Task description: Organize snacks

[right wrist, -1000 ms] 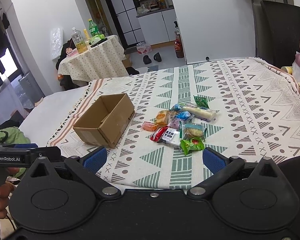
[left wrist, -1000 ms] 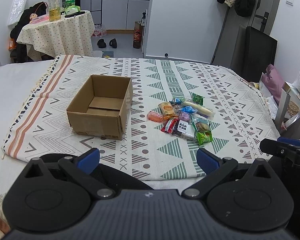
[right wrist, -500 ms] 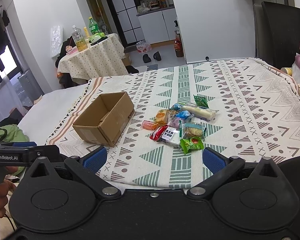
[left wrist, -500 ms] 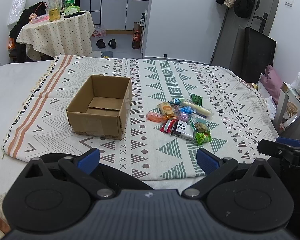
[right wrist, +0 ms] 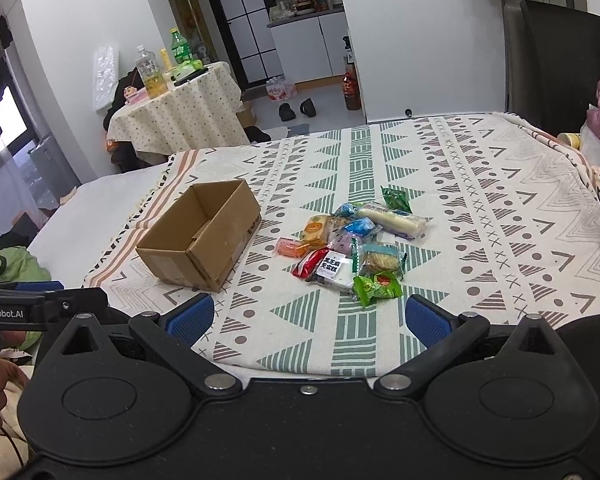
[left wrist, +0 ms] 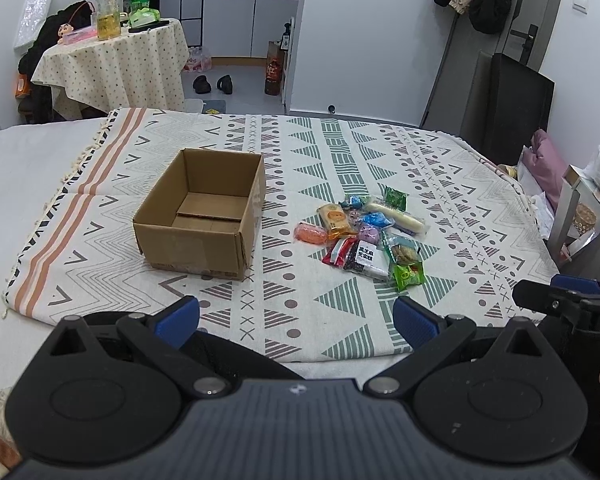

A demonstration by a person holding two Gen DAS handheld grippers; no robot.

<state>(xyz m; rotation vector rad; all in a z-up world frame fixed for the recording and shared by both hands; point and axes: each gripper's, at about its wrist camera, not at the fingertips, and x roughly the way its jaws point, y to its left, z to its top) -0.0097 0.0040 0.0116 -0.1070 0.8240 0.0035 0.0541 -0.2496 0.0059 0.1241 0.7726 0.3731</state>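
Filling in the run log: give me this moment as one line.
left hand-held gripper: open, empty | right hand-held gripper: open, empty | cardboard box: empty | snack pile: on cloth, right of box

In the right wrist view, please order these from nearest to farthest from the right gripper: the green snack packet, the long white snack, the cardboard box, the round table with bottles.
Measured from the right gripper:
1. Green snack packet, just ahead, slightly right.
2. Cardboard box, ahead on the left; the long white snack, ahead on the right, is too close to rank against it.
3. Round table, far left, beyond the bed.
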